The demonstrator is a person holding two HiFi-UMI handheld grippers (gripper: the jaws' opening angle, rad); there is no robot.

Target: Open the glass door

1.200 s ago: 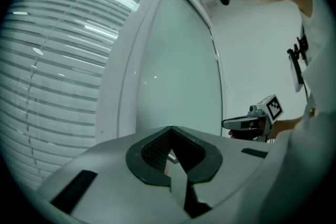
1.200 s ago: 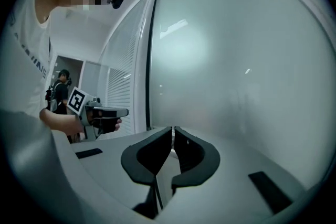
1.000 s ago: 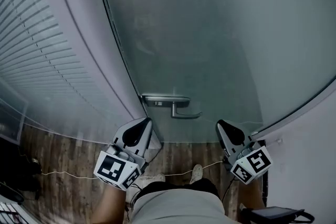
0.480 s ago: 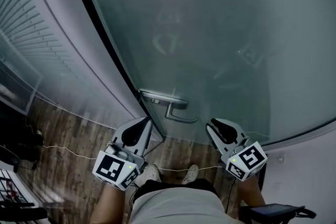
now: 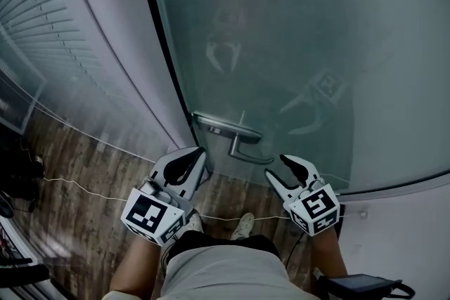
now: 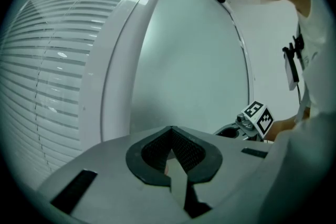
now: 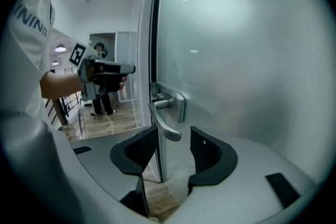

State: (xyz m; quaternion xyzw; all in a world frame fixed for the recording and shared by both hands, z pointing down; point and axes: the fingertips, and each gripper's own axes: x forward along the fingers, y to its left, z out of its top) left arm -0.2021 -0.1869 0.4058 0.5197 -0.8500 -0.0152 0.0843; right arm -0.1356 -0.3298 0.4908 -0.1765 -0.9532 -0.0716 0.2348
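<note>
The frosted glass door (image 5: 295,46) carries a metal lever handle (image 5: 242,146) on a plate near its left edge. My right gripper (image 5: 283,169) sits just below and right of the lever. In the right gripper view its jaws are opening around (image 7: 173,139), and the lever's end (image 7: 164,124) lies between them without touching either pad. My left gripper (image 5: 197,157) hangs shut and empty by the door frame, left of the handle. Its closed fingertips (image 6: 172,138) point at the door, and it also shows in the right gripper view (image 7: 107,68).
A white door frame (image 5: 119,67) and a glass panel with blinds (image 5: 35,31) stand to the left. Below lies a wooden floor (image 5: 77,165) with a thin cable (image 5: 84,185). A dark bag (image 5: 358,286) rests at lower right. A person (image 7: 100,89) stands farther off.
My right gripper has sunk and moved in toward the lever, and its jaws have gone from shut to wide apart. The left gripper has hardly moved.
</note>
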